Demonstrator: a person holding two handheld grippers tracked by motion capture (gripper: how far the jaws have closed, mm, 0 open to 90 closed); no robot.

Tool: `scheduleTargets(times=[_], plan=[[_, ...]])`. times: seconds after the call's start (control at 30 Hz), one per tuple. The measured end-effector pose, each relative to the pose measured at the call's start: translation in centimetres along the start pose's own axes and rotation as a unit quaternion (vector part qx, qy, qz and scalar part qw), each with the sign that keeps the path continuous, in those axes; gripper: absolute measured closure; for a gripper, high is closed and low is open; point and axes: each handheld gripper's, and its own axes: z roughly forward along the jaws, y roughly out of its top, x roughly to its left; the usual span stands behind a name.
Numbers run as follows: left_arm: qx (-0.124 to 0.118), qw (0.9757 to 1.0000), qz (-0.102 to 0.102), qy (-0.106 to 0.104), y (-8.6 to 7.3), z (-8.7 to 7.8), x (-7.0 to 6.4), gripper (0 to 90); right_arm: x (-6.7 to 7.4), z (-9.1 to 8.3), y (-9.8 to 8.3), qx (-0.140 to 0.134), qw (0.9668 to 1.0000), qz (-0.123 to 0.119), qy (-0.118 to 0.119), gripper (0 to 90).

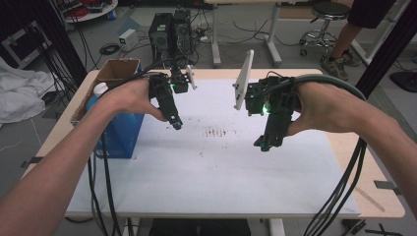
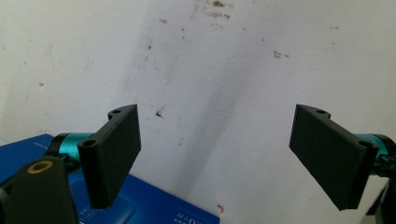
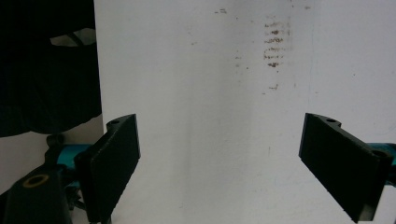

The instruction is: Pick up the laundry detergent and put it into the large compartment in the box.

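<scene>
My left gripper (image 1: pixel 175 123) hangs over the white sheet (image 1: pixel 216 172), just right of a blue box (image 1: pixel 120 133). In the left gripper view, the left gripper (image 2: pixel 217 114) stands open with nothing between its jaws. The blue box (image 2: pixel 140 205) lies under its left jaw. My right gripper (image 1: pixel 265 143) hovers right of centre, pointing down at the sheet. The right gripper (image 3: pixel 222 122) is also wide open and holds nothing. A patch of brown stains (image 1: pixel 215 132) marks the sheet between the two grippers, and the brown stains (image 3: pixel 275 46) lie ahead in the right gripper view.
An open cardboard box (image 1: pixel 117 70) stands at the table's back left, with a white-capped bottle (image 1: pixel 100 89) beside the blue box. Cables (image 1: pixel 339 196) trail off the front right edge. Beyond the table are computer towers (image 1: pixel 169 32), a stool (image 1: pixel 322 24) and a standing person's legs (image 1: pixel 344 44).
</scene>
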Motion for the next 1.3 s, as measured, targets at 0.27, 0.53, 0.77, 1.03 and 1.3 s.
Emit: scheduleTargets(times=[0.27,0.53,0.77,1.03,1.3], plan=[[0.006,0.9999,0.008,-0.006,0.1,1.0,-0.1,16.7,-0.3,0.2,0.1,0.001,1.0000,-0.003,0.002,11.6],[0.010,0.9997,0.019,-0.010,0.4,1.5,-0.4,16.6,-0.2,0.3,0.2,0.000,1.0000,-0.005,0.003,11.6],[0.014,0.9995,0.023,-0.016,0.6,1.7,-0.6,16.7,-0.1,0.2,0.1,0.000,1.0000,-0.004,0.001,11.6],[0.016,0.9994,0.025,-0.016,0.6,1.9,-0.7,16.7,-0.1,0.1,0.0,-0.001,1.0000,-0.004,0.000,11.6],[0.014,0.9994,0.026,-0.018,0.7,1.9,-0.8,16.7,-0.1,0.2,0.2,-0.001,1.0000,-0.007,0.003,11.6]])
